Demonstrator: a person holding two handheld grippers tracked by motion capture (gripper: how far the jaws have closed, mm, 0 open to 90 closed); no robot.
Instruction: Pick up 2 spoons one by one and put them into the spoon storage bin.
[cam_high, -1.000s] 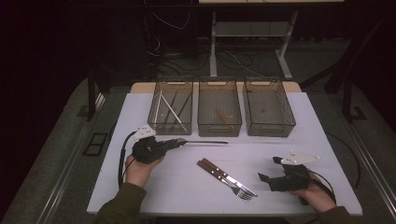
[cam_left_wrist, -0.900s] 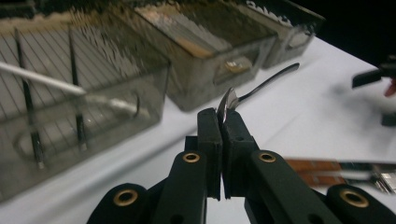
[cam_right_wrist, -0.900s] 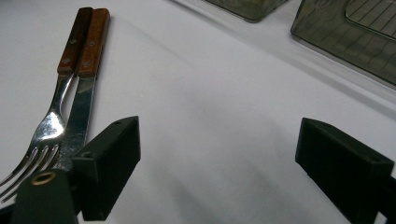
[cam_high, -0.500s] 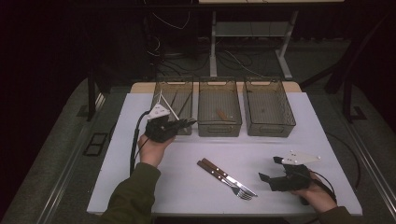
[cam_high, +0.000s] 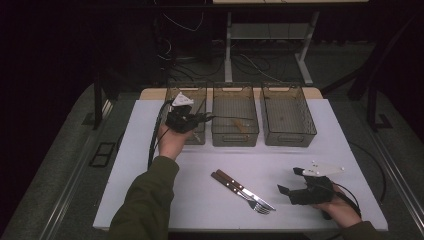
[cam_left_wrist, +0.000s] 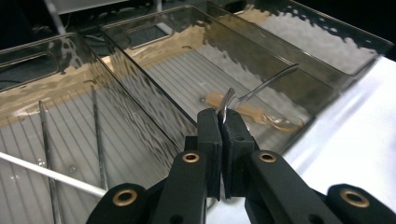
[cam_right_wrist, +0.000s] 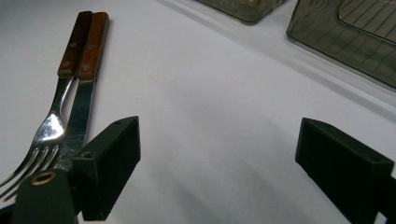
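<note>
Over the near rim of the middle bin (cam_high: 235, 114), the left tool (cam_left_wrist: 223, 122) is clamped on a thin metal utensil (cam_left_wrist: 261, 86), gripping it at one end. The utensil's long axis runs away from the pads, out across the middle bin's interior toward the right bin (cam_high: 287, 112), its free end curving slightly upward. In the high view the left tool (cam_high: 202, 119) hangs at the gap between the left bin (cam_high: 186, 100) and the middle bin, with the utensil (cam_high: 227, 118) lying roughly level and pointing right. A pale piece (cam_left_wrist: 254, 113) lies on the middle bin's floor beneath it. Well in front of the middle bin, a fork (cam_right_wrist: 44, 128) and knife (cam_right_wrist: 84, 88) lie side by side on the white surface (cam_high: 200, 200), wooden handles toward the bins. Right of them the right tool (cam_right_wrist: 217, 154) rests low, jaws apart and empty.
</note>
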